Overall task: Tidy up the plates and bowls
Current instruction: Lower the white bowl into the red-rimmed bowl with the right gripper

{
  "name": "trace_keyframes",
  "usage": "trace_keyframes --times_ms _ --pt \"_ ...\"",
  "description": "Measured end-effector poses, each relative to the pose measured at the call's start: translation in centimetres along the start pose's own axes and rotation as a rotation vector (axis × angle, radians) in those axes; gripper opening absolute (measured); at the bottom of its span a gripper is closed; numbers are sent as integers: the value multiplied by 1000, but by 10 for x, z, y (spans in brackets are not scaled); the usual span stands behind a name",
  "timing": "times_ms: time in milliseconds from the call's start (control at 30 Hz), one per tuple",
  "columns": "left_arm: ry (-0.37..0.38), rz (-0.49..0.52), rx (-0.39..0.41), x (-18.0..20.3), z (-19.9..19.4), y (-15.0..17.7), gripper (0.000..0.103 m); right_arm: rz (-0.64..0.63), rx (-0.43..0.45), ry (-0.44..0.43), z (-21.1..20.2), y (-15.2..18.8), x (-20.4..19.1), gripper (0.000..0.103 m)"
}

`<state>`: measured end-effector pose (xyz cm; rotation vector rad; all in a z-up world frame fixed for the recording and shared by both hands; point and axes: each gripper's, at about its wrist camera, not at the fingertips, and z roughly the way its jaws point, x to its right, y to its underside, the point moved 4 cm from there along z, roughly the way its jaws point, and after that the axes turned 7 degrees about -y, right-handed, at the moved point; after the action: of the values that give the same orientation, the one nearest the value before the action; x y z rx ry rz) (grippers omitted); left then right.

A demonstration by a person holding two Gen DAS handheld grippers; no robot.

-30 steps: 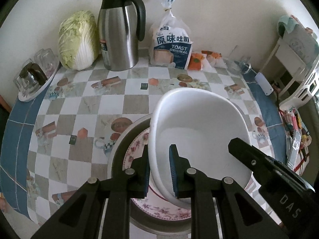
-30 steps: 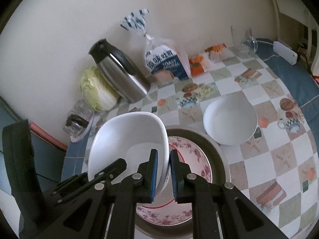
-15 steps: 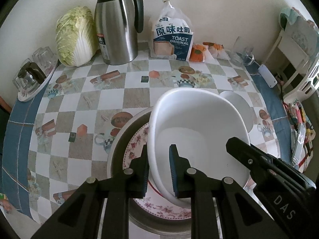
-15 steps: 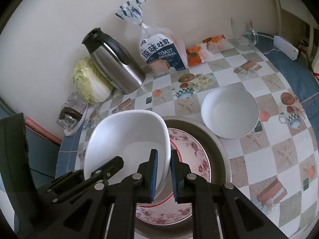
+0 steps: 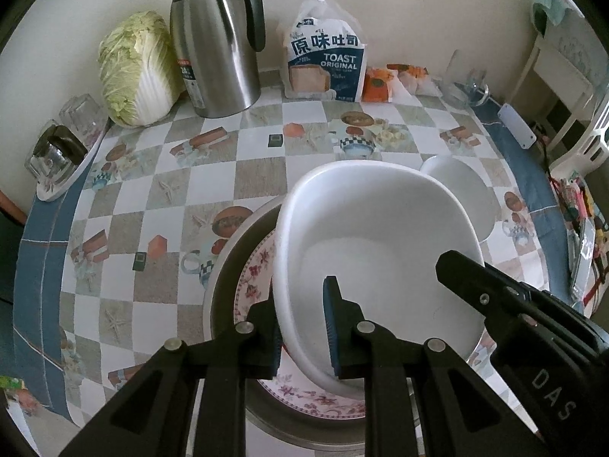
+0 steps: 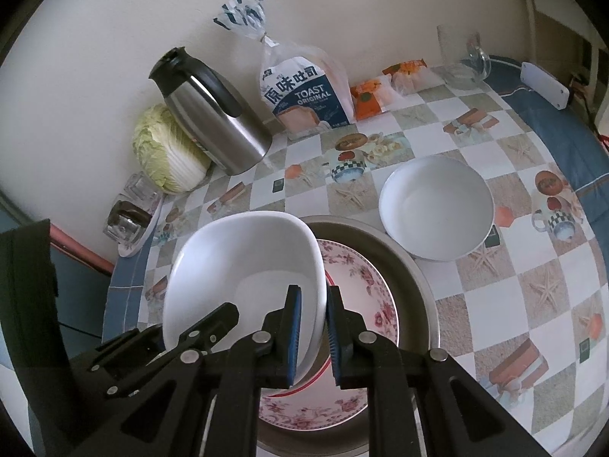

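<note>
Now, here is how your scene stands.

Square bowl: your white bowl (image 5: 375,251) sits tilted above the flowered plate, held by its rim on two sides.
Left gripper: your left gripper (image 5: 302,327) is clamped on the bowl's near-left wall, one blue pad inside and one outside.
Right gripper: your right gripper (image 6: 313,337) pinches the bowl's right rim (image 6: 319,285) between its blue pads; its jaws stand nearly together on the thin wall.
Flowered plate: the plate (image 6: 375,304) lies inside the metal pan (image 6: 415,285), right under the bowl; you cannot tell from either view whether bowl and plate touch.
Round bowl: a second white bowl (image 6: 436,207) rests on the table just beside the pan's far-right edge.
Table: the checkered cloth (image 5: 251,179) covers it, with a blue border.
Back row: cabbage (image 5: 135,68), steel jug (image 5: 215,38), bag of toast (image 5: 325,64) and orange packets (image 5: 377,83) stand along the wall.
Left edge: a small tray with upturned glasses (image 5: 61,148).
Far right: a glass mug (image 6: 458,55) near the wall.
</note>
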<state>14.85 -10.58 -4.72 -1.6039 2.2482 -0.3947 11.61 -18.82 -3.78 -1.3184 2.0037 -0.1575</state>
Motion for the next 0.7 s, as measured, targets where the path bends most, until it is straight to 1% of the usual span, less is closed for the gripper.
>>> trace_keyframes --times_ms 133,367,533,700 --pt "-22 14 -1 1 2 1 19 3 -7 -4 2 1 0 16" --pt "-30 25 -5 2 5 2 19 7 -17 0 6 2 2 16" --pt "-27 32 -4 3 5 2 23 7 -21 3 8 3 3 16" --pt "-30 40 -3 5 5 2 23 16 -29 3 11 4 5 16"
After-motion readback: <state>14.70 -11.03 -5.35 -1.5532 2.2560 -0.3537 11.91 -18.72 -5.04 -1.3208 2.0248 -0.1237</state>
